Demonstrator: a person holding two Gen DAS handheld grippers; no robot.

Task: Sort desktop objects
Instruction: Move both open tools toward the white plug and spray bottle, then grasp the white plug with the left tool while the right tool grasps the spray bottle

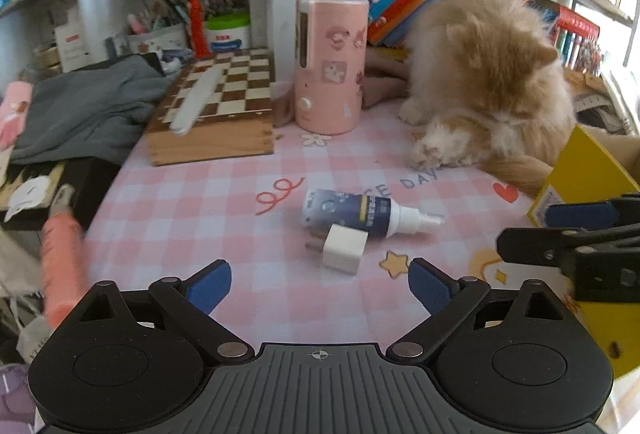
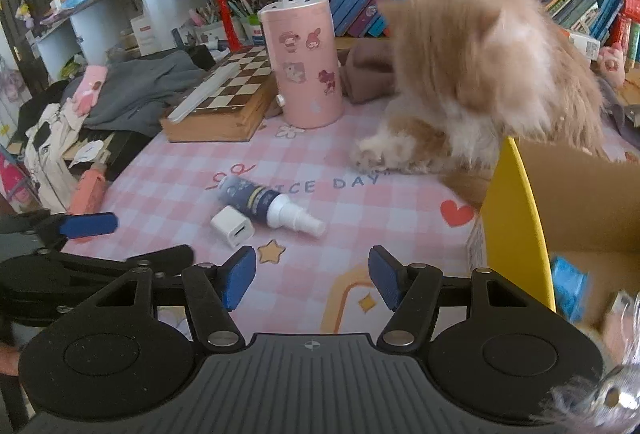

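Observation:
A dark blue spray bottle (image 1: 360, 212) with a white nozzle lies on its side on the pink checked mat (image 1: 192, 218). A white charger plug (image 1: 344, 248) lies against it. Both show in the right wrist view, bottle (image 2: 272, 204) and plug (image 2: 232, 226). My left gripper (image 1: 320, 284) is open and empty, just short of the plug. My right gripper (image 2: 312, 280) is open and empty, to the right of the left one and near a yellow cardboard box (image 2: 560, 226). The box also shows in the left wrist view (image 1: 580, 178).
A fluffy orange cat (image 1: 488, 82) sits on the mat at the back right. A pink cylinder (image 1: 330, 64) and a wooden chessboard box (image 1: 216, 106) stand at the back. Grey cloth (image 1: 88, 106) and an orange bottle (image 1: 60, 254) are on the left.

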